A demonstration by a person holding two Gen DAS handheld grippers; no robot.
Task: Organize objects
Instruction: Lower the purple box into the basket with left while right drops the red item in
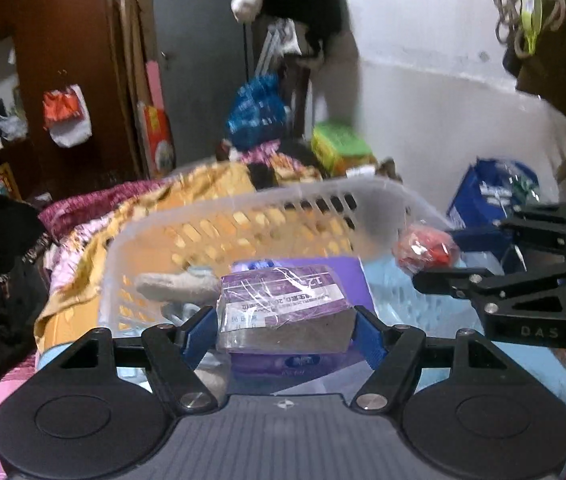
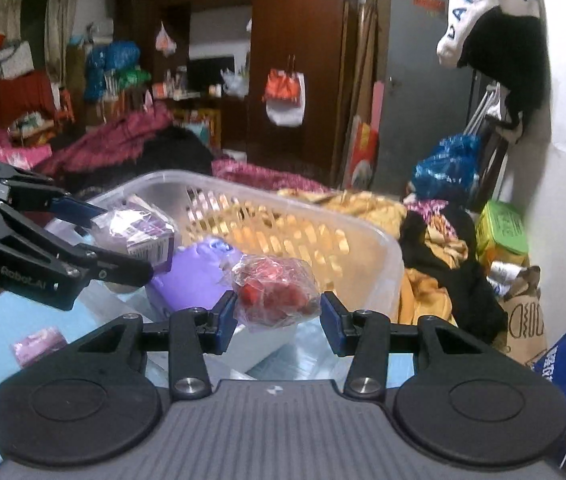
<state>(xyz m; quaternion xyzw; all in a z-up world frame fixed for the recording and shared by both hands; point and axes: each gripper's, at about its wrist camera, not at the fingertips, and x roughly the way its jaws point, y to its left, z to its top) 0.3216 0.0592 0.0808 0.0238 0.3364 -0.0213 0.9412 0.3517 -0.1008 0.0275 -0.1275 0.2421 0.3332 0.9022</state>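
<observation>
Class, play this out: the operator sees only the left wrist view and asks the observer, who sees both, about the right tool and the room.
Operator: Is the right tool's load seated between both fingers?
Observer: The red wrapped bundle touches the left pad of the right tool; a gap shows at the right pad.
Operator: What lies off to the right of the basket?
Observer: A brown paper bag with a black drawing, beside the white basket.
Operator: Anything on the blue surface near my left tool?
Observer: A small pink packet lies there, below the left tool, which holds the purple box.
</observation>
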